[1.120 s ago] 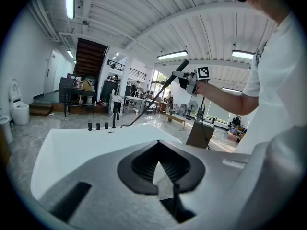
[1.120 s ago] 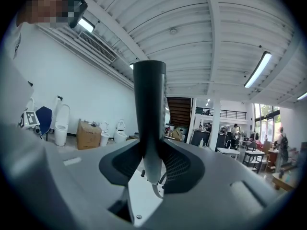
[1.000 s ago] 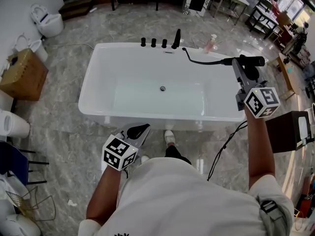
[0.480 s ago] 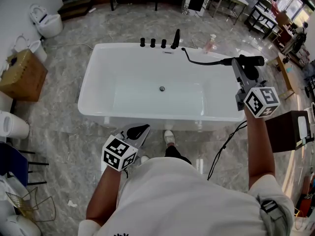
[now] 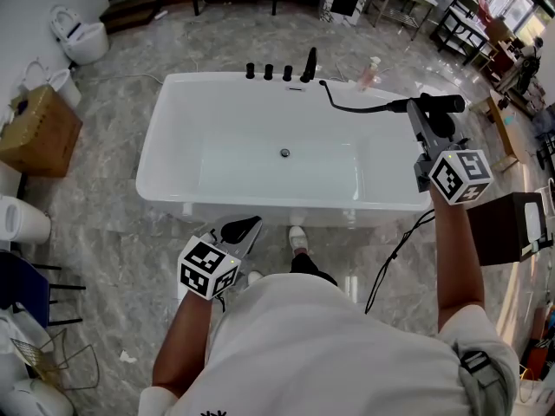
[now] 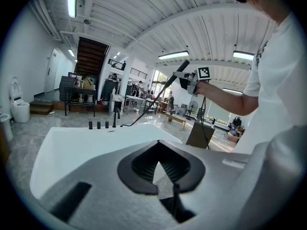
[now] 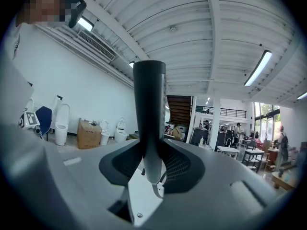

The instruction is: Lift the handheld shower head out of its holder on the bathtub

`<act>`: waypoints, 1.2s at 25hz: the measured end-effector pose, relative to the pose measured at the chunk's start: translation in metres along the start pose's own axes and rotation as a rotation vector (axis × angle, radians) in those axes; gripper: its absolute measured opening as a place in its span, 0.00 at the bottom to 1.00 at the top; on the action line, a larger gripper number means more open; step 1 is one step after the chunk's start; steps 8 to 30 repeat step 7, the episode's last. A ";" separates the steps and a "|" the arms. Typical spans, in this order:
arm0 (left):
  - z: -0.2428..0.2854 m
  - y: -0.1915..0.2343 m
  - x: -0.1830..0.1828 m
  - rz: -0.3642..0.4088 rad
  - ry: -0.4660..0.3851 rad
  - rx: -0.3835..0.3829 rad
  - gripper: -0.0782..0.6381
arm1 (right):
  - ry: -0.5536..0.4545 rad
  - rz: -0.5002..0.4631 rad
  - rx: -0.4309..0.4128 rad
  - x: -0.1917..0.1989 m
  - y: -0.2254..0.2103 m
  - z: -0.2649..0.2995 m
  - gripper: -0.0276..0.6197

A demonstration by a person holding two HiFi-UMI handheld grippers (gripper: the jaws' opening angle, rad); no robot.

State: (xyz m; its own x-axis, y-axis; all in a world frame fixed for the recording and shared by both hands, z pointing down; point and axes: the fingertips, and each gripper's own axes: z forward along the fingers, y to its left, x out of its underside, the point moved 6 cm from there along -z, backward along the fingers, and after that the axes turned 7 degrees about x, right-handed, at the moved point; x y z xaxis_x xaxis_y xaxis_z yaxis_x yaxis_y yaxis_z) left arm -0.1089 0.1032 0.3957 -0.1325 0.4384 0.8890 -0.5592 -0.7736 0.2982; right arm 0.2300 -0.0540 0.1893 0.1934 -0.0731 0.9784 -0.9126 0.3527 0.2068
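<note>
Black shower head in right gripper, above white bathtub end.

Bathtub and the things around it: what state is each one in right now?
Bathtub: empty, no water in it.
Shower head: out of its holder, held in the air.
Hose: joined to the tub rim, hanging in a curve.
Right claw: shut on the shower head.
Left claw: shut, holding nothing.

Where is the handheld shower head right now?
Head view, right side: the shower head is clamped in the right claw, above the right end of the bathtub.
</note>
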 end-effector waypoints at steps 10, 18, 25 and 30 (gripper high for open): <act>0.001 0.003 0.002 -0.007 -0.006 -0.001 0.12 | -0.004 -0.008 -0.002 -0.001 0.000 0.003 0.27; 0.001 0.003 0.002 -0.007 -0.006 -0.001 0.12 | -0.004 -0.008 -0.002 -0.001 0.000 0.003 0.27; 0.001 0.003 0.002 -0.007 -0.006 -0.001 0.12 | -0.004 -0.008 -0.002 -0.001 0.000 0.003 0.27; 0.001 0.003 0.002 -0.007 -0.006 -0.001 0.12 | -0.004 -0.008 -0.002 -0.001 0.000 0.003 0.27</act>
